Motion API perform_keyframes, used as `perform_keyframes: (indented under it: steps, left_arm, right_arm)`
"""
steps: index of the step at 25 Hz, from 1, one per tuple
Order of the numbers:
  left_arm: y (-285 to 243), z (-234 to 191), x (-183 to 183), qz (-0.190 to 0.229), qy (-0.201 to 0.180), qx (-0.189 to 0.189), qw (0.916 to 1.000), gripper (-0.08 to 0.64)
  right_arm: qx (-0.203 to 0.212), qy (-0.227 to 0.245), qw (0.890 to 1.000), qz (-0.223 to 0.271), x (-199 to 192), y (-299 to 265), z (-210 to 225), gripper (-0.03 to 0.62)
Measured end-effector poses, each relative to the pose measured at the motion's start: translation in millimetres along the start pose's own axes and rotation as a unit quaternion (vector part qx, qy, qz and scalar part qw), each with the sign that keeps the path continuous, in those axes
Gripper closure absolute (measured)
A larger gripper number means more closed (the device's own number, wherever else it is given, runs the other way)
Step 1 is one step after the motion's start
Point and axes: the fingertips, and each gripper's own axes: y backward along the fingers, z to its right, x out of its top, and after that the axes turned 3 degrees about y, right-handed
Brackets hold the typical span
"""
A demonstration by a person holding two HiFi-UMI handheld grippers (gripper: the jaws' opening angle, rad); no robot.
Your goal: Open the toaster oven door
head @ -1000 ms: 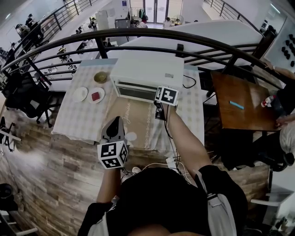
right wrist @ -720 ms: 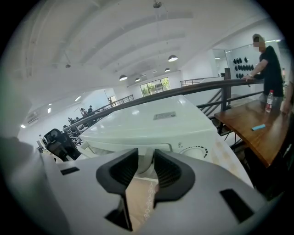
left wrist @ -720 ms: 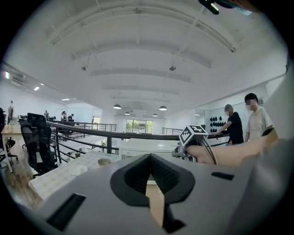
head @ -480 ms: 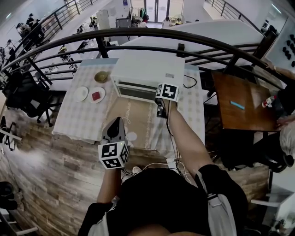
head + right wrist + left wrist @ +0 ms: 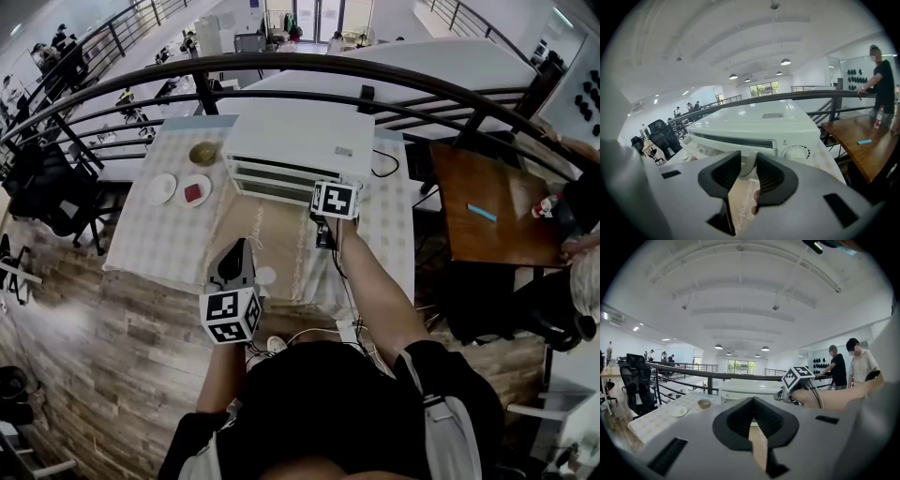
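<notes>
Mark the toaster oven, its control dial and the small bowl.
toaster oven (image 5: 298, 139): head view, on its white top panel.
control dial (image 5: 797, 152): right gripper view, on the knob's centre.
small bowl (image 5: 202, 154): head view, on the bowl's inside.

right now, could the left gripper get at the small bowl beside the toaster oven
Probably yes: the left gripper hangs over the near edge of the tablecloth, with only bare cloth between it and the bowl.

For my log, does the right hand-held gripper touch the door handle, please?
Touching: right gripper view shows the right hand-held gripper, jaws just closing, clamping the door handle.
</notes>
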Motion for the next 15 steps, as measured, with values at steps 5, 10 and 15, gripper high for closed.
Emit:
perform_keyframes:
  steps: [5, 10, 15]
  left_arm:
    - [-0.8, 3.9, -0.8, -0.001, -0.001, -0.004, 1.0000, 0.546]
    - [2.1, 4.3, -0.5, 0.000, 0.000, -0.004, 1.0000, 0.546]
    - [1.3, 3.9, 0.2, 0.000, -0.001, -0.008, 1.0000, 0.546]
  right_arm:
    - [-0.006, 0.016, 1.000, 0.012, -9.7, 9.9, -5.7, 0.482]
    - [-0.010, 0.030, 0.999, 0.022, -21.7, 19.9, -10.1, 0.484]
    - [-0.015, 0.048, 0.998, 0.031, -35.0, 29.1, -15.9, 0.486]
